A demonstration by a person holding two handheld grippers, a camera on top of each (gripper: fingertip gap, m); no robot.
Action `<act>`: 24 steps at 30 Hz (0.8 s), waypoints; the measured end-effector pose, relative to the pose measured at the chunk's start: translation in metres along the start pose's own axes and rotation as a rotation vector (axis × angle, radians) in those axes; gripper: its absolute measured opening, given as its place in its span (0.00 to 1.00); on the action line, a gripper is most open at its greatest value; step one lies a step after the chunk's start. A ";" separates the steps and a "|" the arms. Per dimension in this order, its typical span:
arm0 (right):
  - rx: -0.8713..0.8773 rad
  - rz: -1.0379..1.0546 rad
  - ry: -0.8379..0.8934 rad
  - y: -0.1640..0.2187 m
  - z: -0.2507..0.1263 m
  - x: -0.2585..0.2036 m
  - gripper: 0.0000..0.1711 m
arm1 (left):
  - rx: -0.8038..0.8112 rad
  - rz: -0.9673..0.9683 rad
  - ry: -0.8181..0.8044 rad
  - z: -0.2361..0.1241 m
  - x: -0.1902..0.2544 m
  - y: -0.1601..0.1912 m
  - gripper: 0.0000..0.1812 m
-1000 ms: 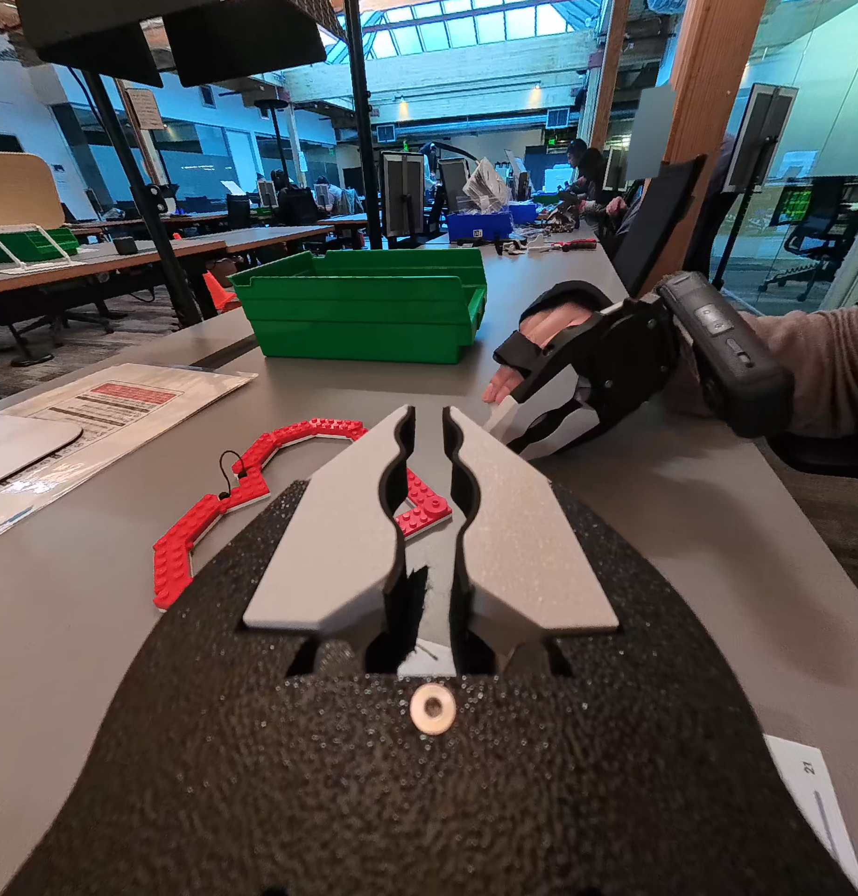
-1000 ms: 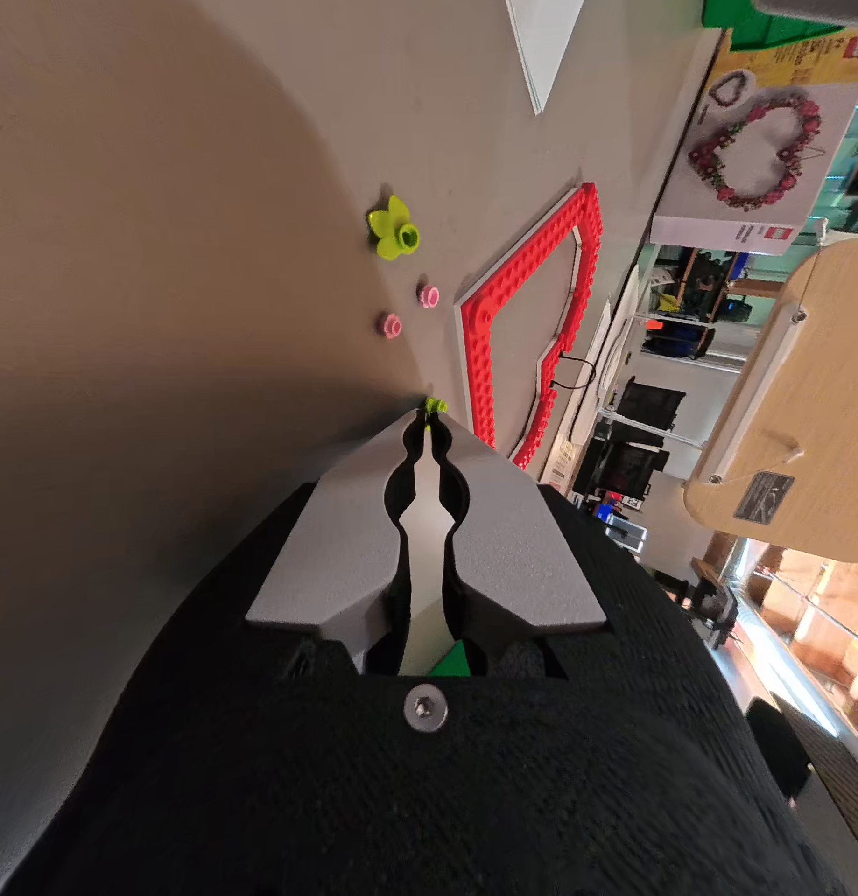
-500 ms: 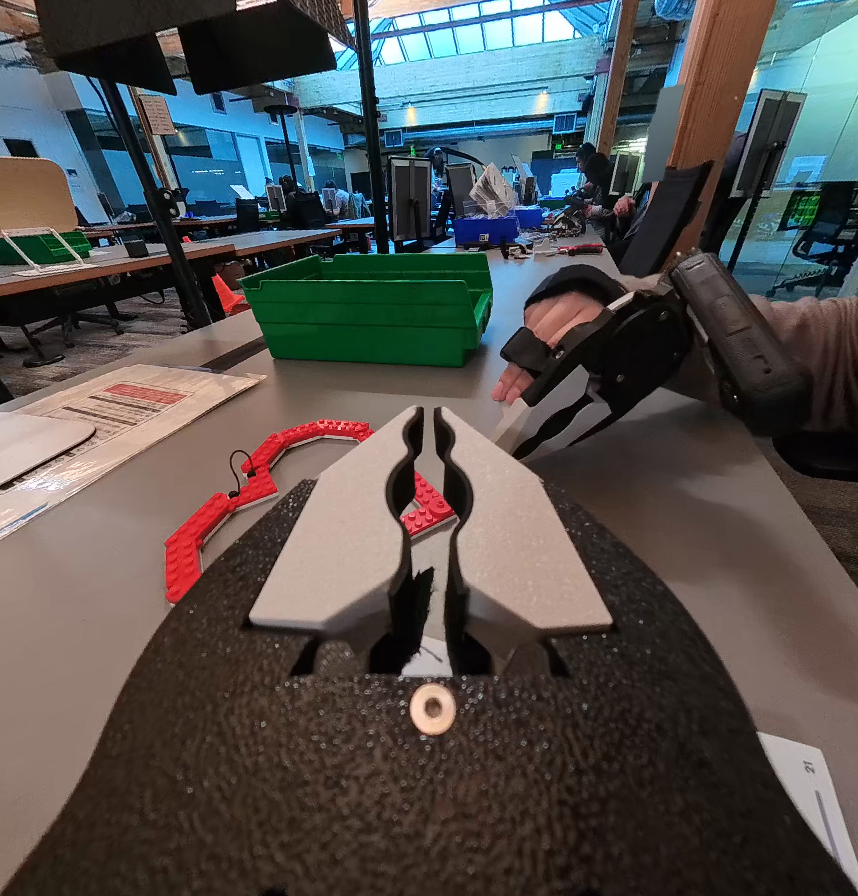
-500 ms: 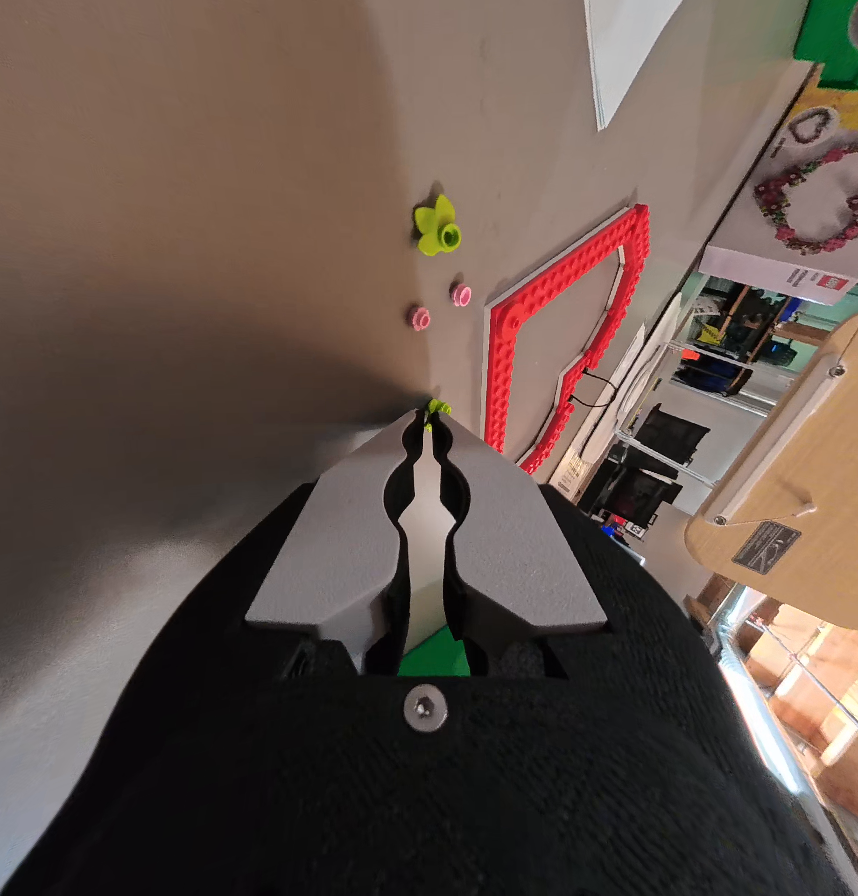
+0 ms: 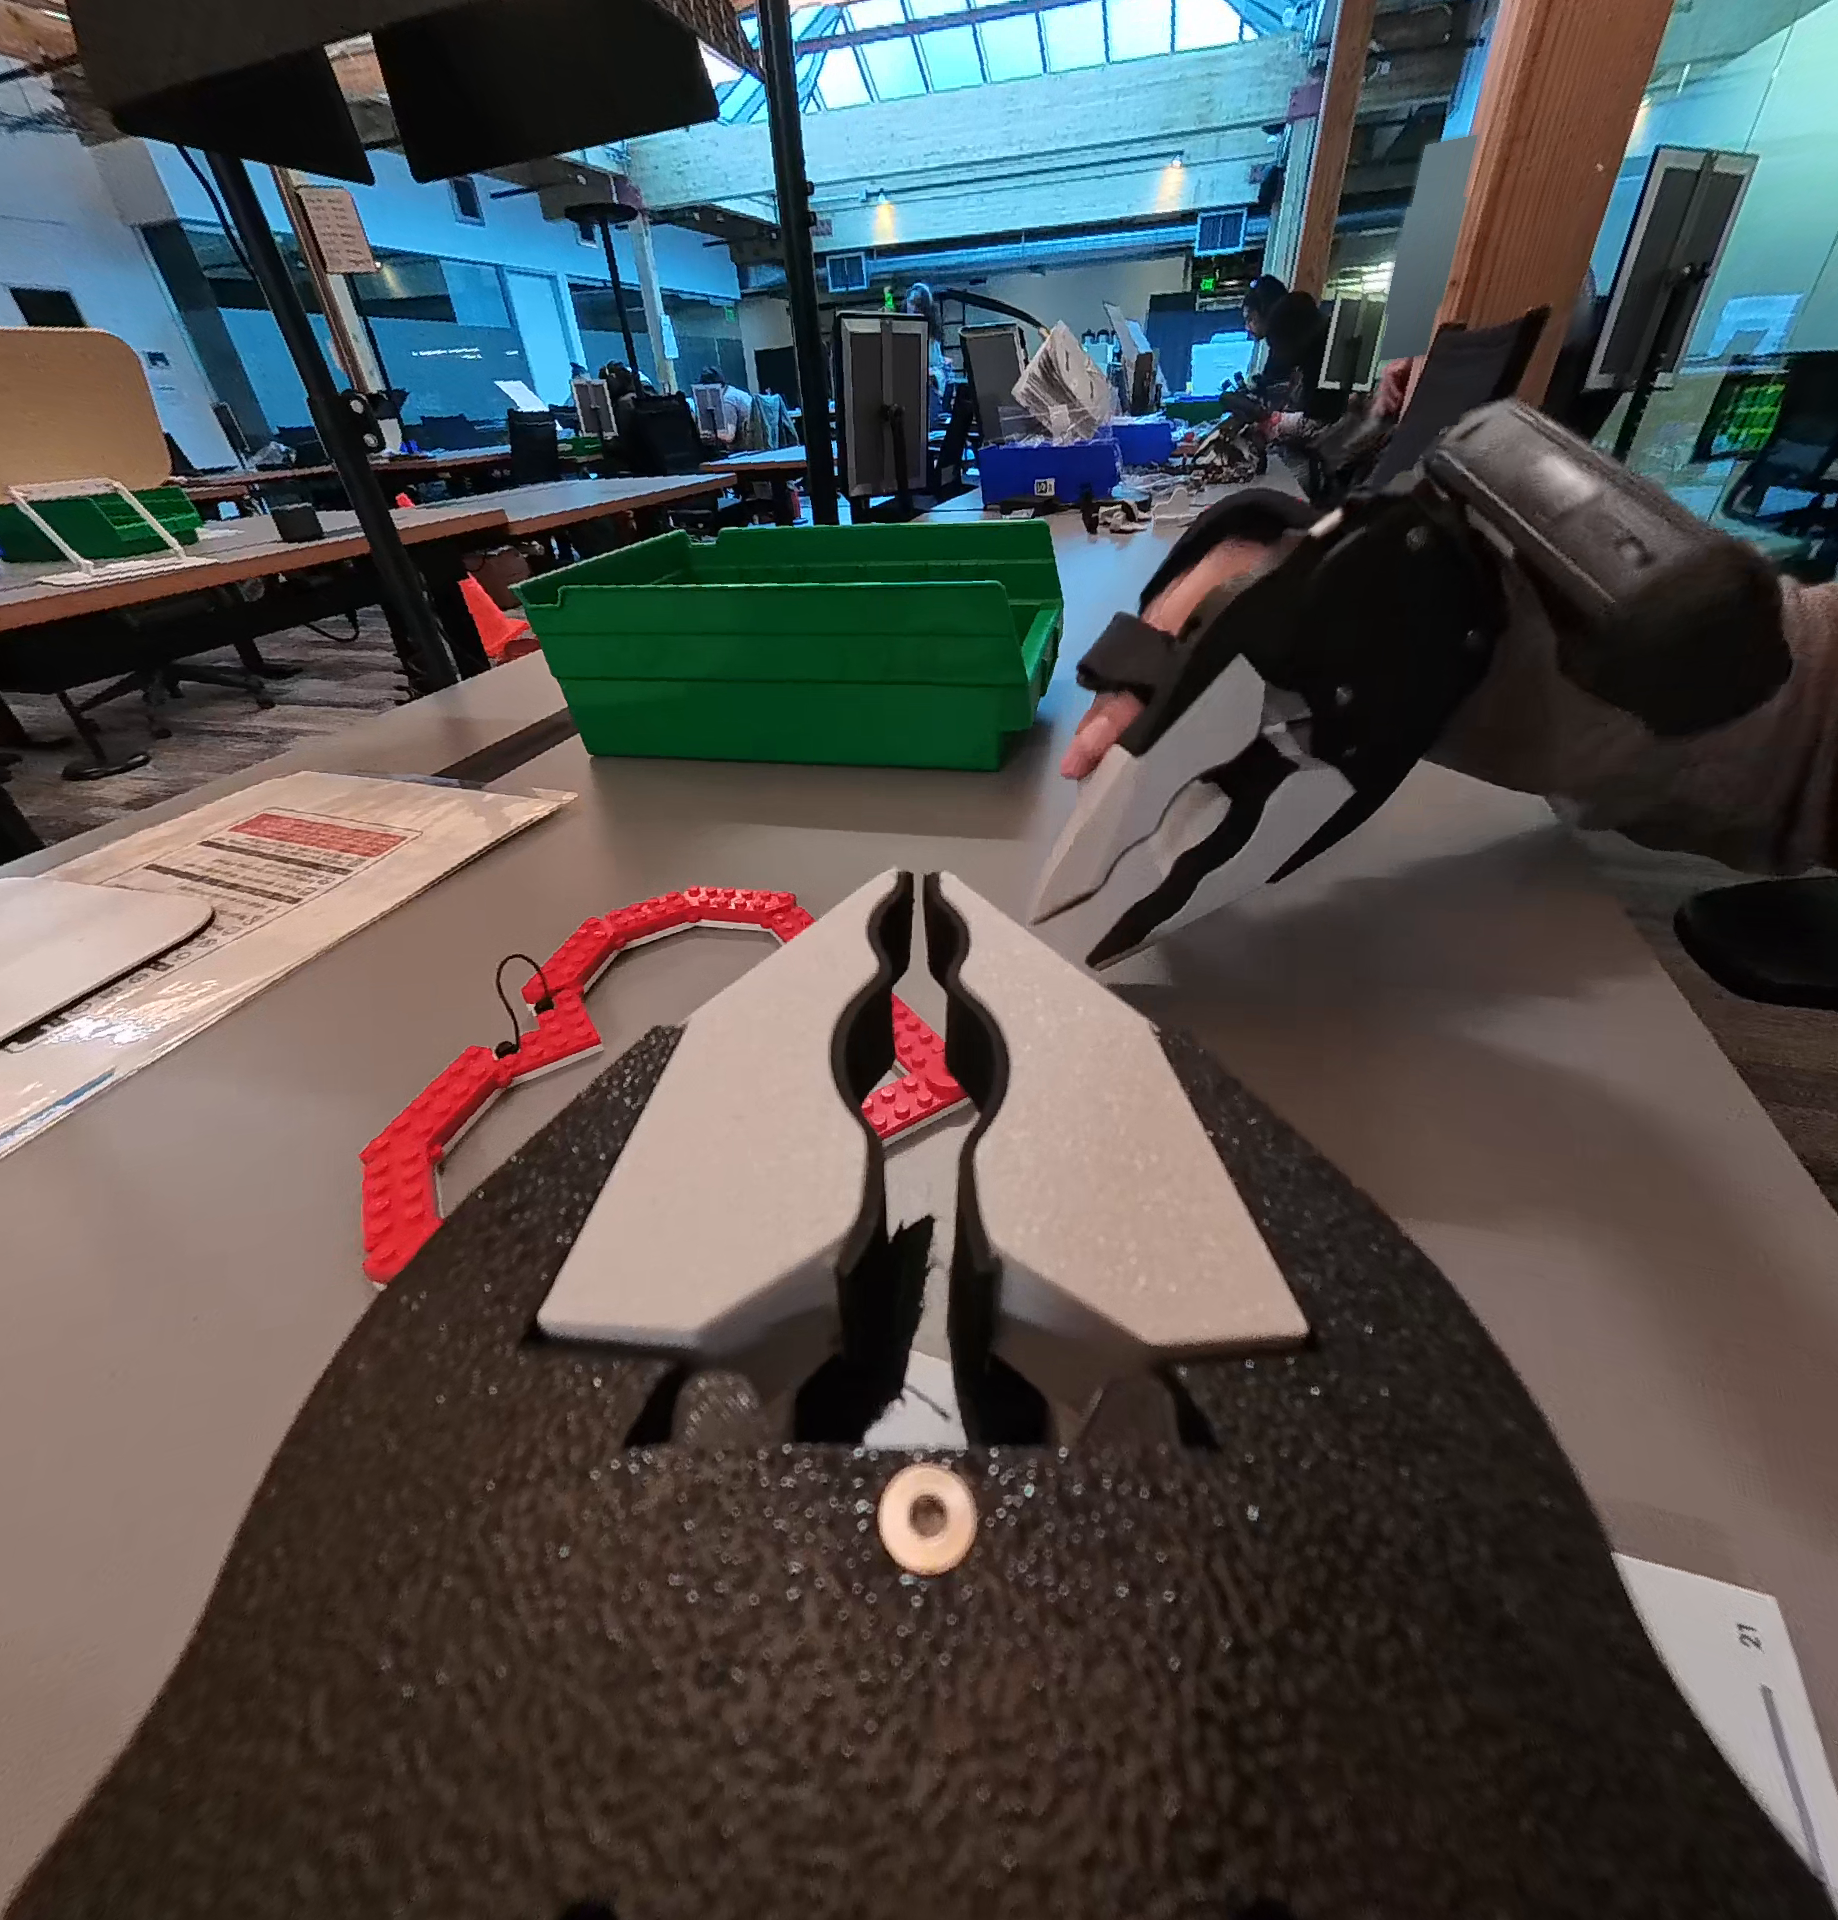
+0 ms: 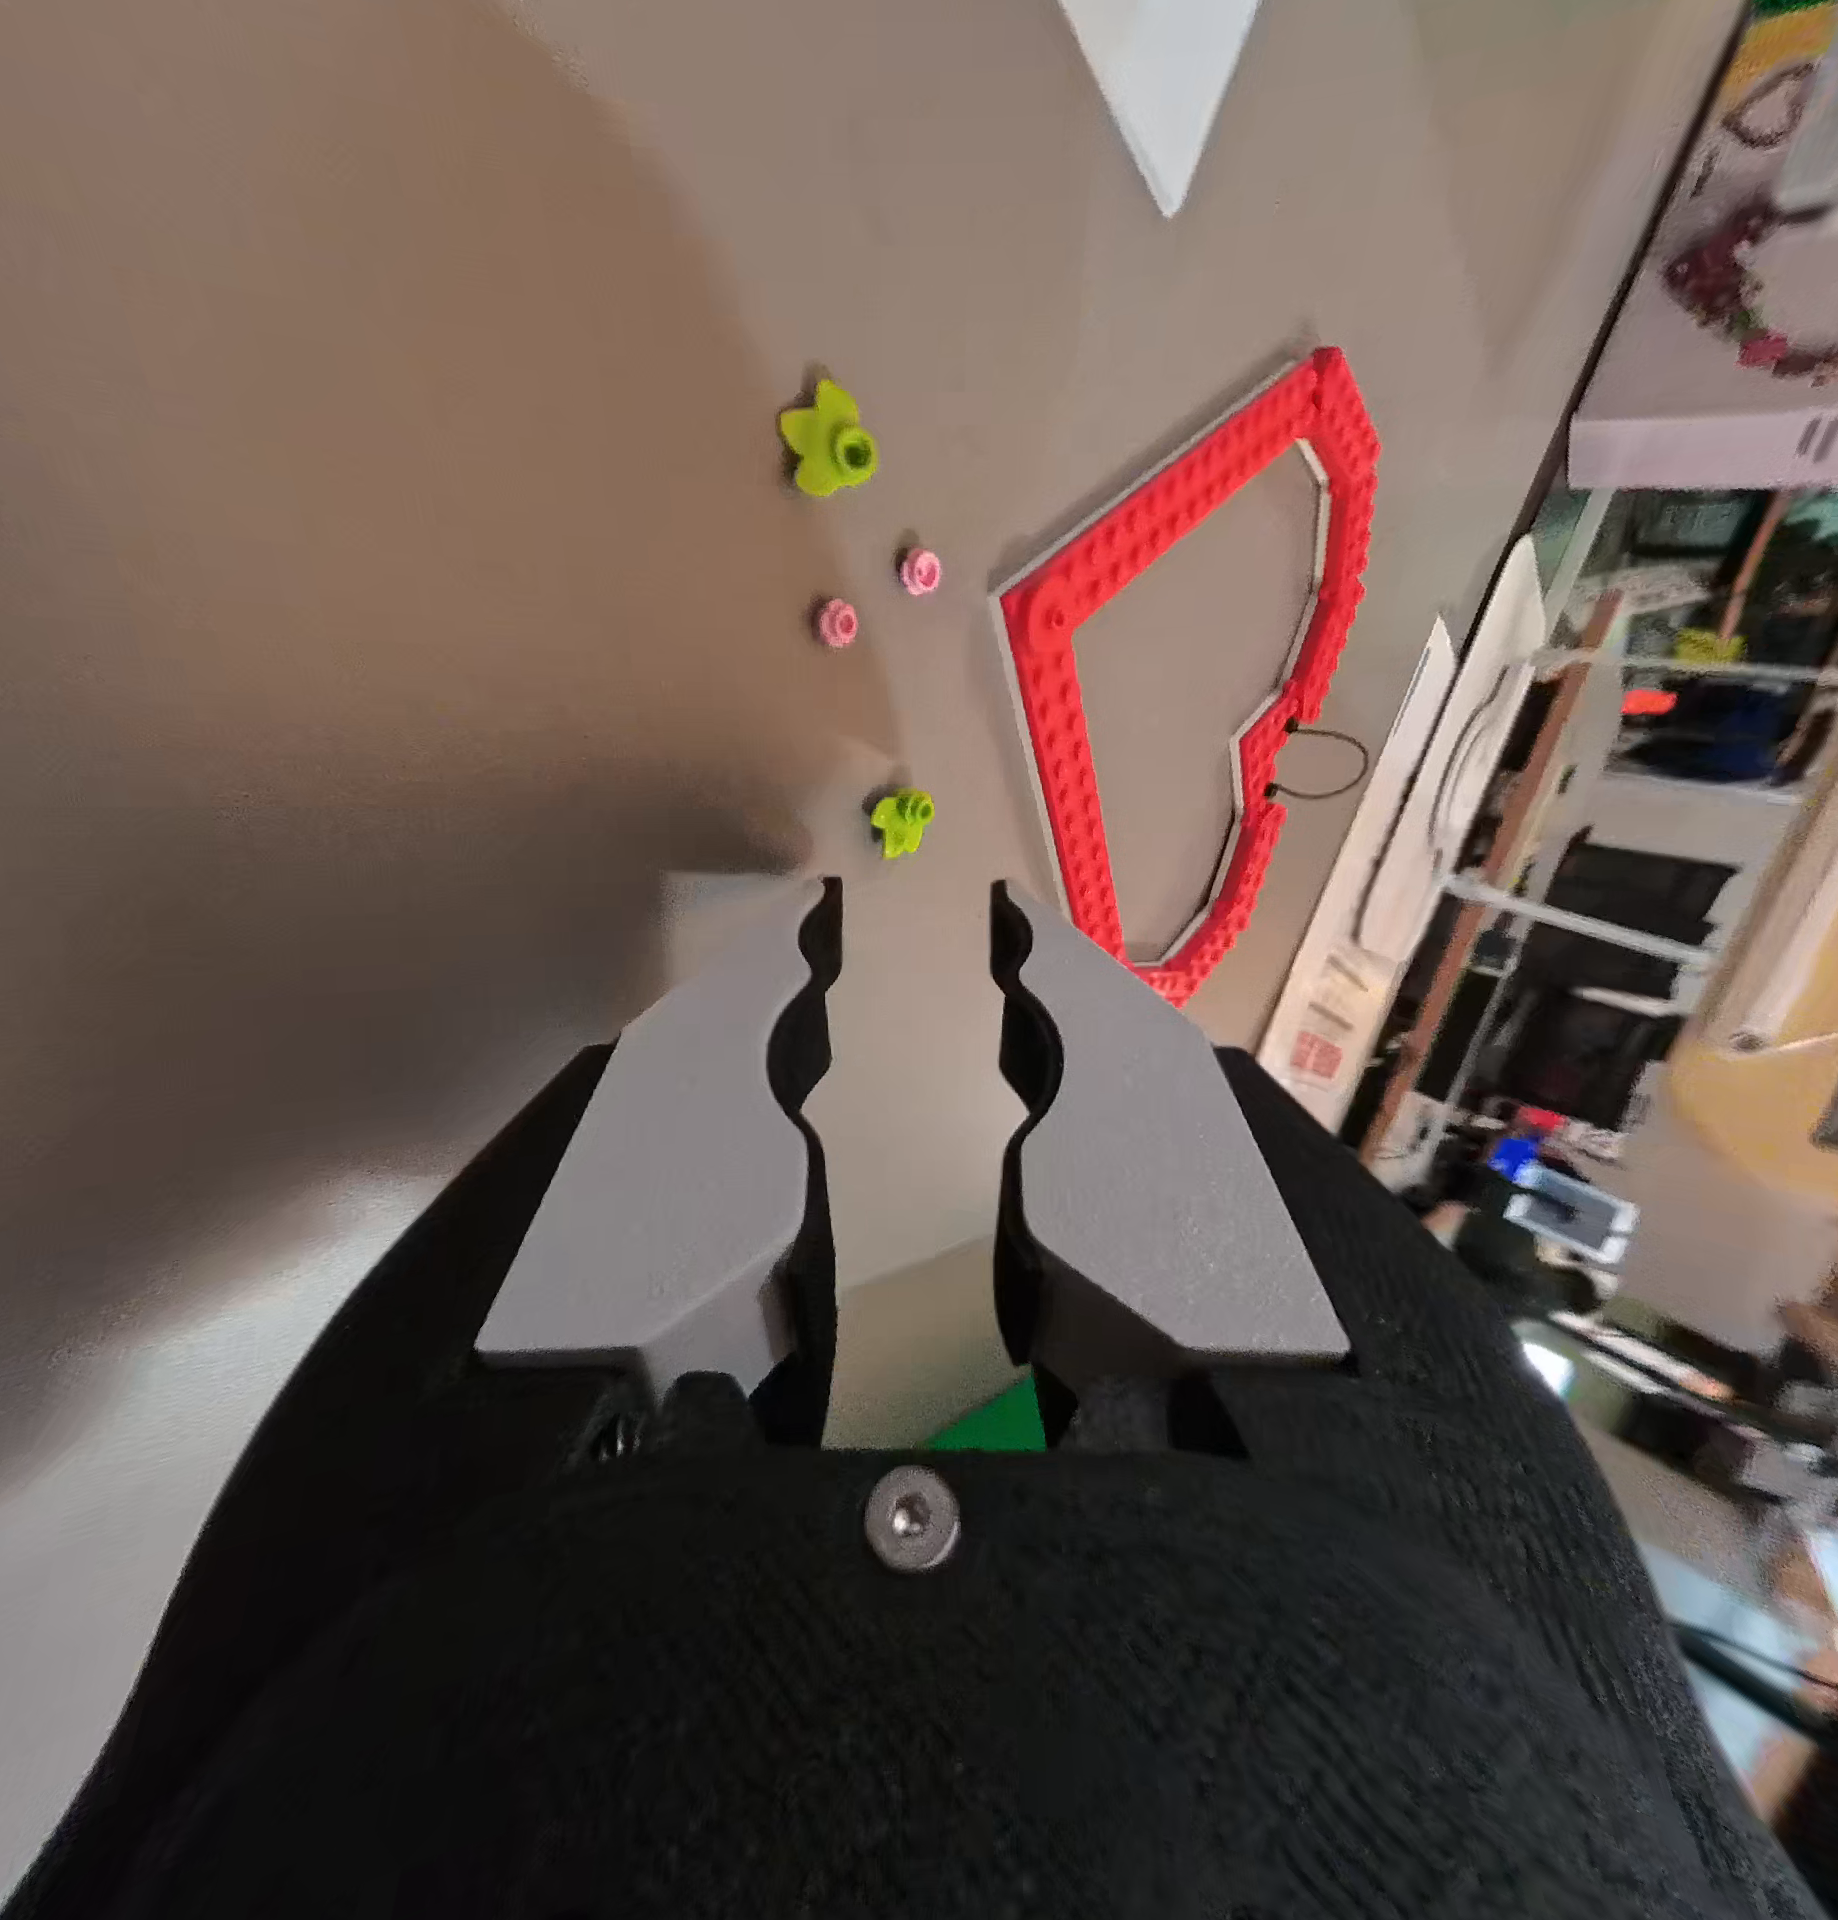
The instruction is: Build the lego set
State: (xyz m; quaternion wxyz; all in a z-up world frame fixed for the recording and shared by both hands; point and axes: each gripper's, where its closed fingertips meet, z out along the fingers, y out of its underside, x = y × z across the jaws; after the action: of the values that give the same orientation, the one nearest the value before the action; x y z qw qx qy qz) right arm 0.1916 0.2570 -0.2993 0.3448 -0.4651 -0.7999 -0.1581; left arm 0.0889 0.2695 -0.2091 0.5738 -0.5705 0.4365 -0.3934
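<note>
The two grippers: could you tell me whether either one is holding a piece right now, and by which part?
Nothing is held. The right gripper is open, the small lime piece lying free on the table just beyond its fingertips. The left gripper is shut on nothing.

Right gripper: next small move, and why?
Probably ease the right gripper forward and shut on the small lime piece. Its jaws stand open and empty, the piece lies loose on the table just past the fingertips, and none of the small pieces sits on the red heart frame yet.
</note>
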 end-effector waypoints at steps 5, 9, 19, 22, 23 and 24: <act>0.210 0.361 -0.159 -0.008 -0.005 0.007 0.20 | -0.002 0.009 0.010 0.001 0.004 0.000 0.00; 0.378 0.496 -0.351 -0.028 0.007 0.021 0.26 | -0.032 0.038 0.021 0.004 0.009 0.005 0.01; 0.334 0.409 -0.663 -0.035 0.048 0.024 0.22 | -0.099 0.139 -0.025 0.002 0.002 0.014 0.04; 0.340 0.385 -0.695 -0.035 0.052 0.025 0.18 | -0.100 0.135 -0.038 0.001 -0.002 0.015 0.04; 0.336 0.377 -0.685 -0.035 0.053 0.027 0.16 | -0.099 0.132 -0.040 0.000 -0.003 0.015 0.04; 0.331 0.367 -0.686 -0.034 0.054 0.028 0.15 | -0.100 0.128 -0.038 0.001 -0.003 0.016 0.04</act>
State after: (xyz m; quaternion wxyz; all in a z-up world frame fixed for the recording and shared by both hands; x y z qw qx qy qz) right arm 0.1315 0.2884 -0.3160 0.1511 -0.5639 -0.7869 0.2002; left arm 0.0878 0.2733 -0.2247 0.5767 -0.5768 0.4803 -0.3224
